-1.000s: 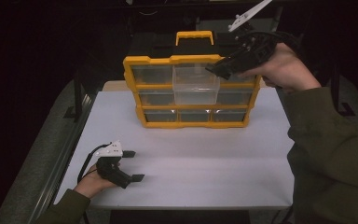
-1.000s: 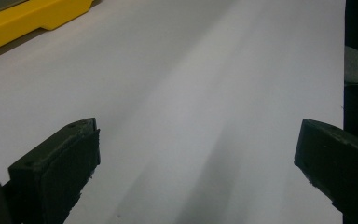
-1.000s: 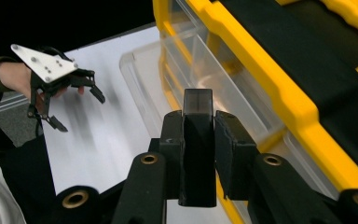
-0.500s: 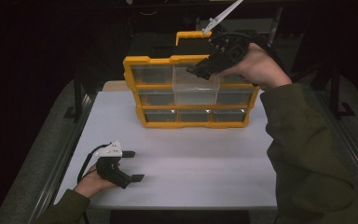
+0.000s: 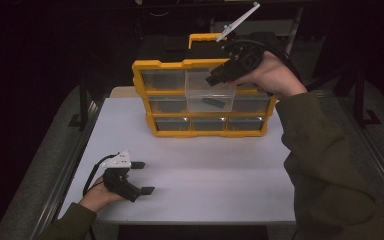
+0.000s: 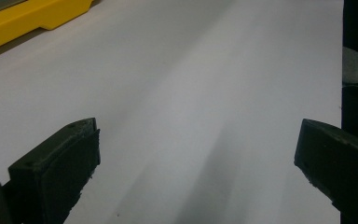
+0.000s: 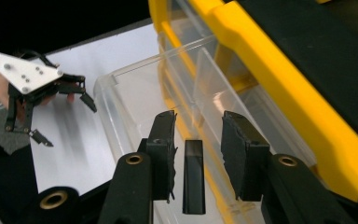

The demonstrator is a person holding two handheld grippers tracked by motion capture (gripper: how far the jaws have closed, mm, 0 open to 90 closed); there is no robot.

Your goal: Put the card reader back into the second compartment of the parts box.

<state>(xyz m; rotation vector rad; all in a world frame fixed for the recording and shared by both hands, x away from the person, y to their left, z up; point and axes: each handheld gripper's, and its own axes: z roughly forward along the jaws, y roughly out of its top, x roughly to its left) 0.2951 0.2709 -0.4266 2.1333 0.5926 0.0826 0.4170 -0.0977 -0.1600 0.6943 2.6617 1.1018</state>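
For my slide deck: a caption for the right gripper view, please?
Right gripper, jaws parted, over a small black block in the organizer's pulled-out clear drawer.

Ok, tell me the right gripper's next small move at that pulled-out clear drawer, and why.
Probably lift the right gripper straight up and back from the clear drawer. Its jaws stand apart, and the small black piece sits between them untouched, apparently lying on the drawer floor. The left gripper rests open on the white table, far from the yellow organizer.
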